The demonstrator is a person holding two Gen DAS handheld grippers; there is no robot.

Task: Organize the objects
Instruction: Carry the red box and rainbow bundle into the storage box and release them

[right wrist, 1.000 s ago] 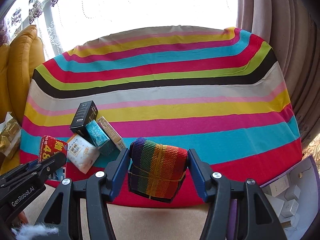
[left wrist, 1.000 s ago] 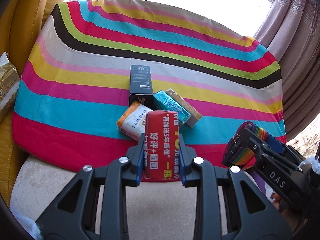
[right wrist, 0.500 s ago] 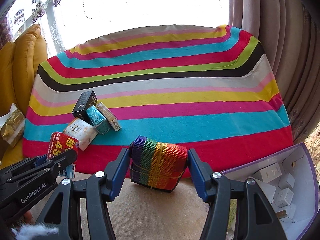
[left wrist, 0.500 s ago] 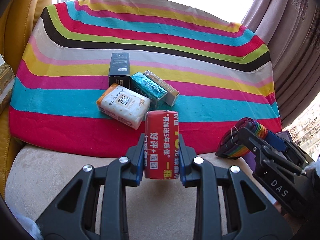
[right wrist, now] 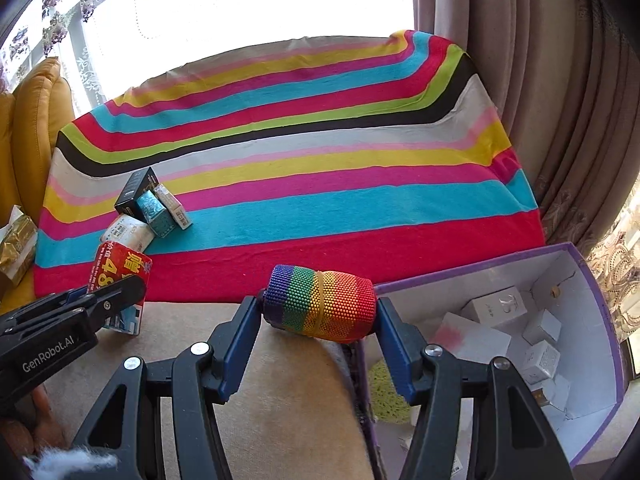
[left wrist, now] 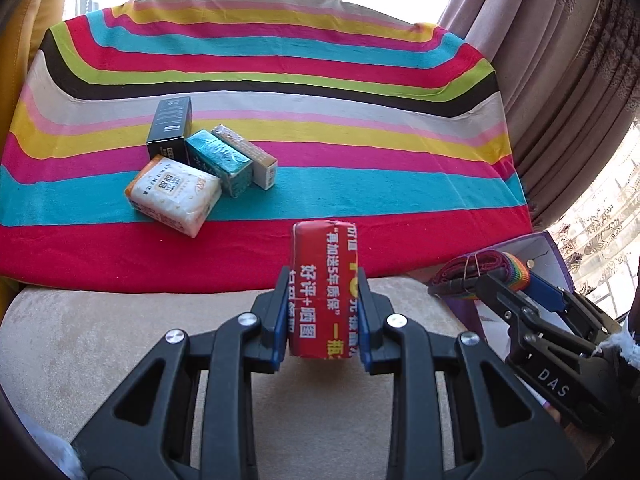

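My left gripper (left wrist: 323,316) is shut on a red pack with Chinese print (left wrist: 323,280), held above the beige seat near the striped cloth's front edge. The pack also shows in the right wrist view (right wrist: 122,276). My right gripper (right wrist: 319,322) is shut on a rainbow-striped roll (right wrist: 320,304), held at the left rim of an open purple box (right wrist: 600,300). The roll also shows in the left wrist view (left wrist: 480,270). On the striped cloth (left wrist: 320,128) lie a white tissue pack (left wrist: 174,196), a black box (left wrist: 170,128), a teal pack (left wrist: 220,162) and a slim box (left wrist: 250,156).
The purple box holds several small white boxes (right wrist: 500,306). Curtains (left wrist: 560,60) hang on the right. A yellow cushion (right wrist: 36,128) and a gold package (right wrist: 16,248) sit on the left. A beige seat (left wrist: 120,340) lies below the grippers.
Both grippers have pulled back from the striped cloth and swung right, still holding their objects. The purple box has come into full view under the right gripper.
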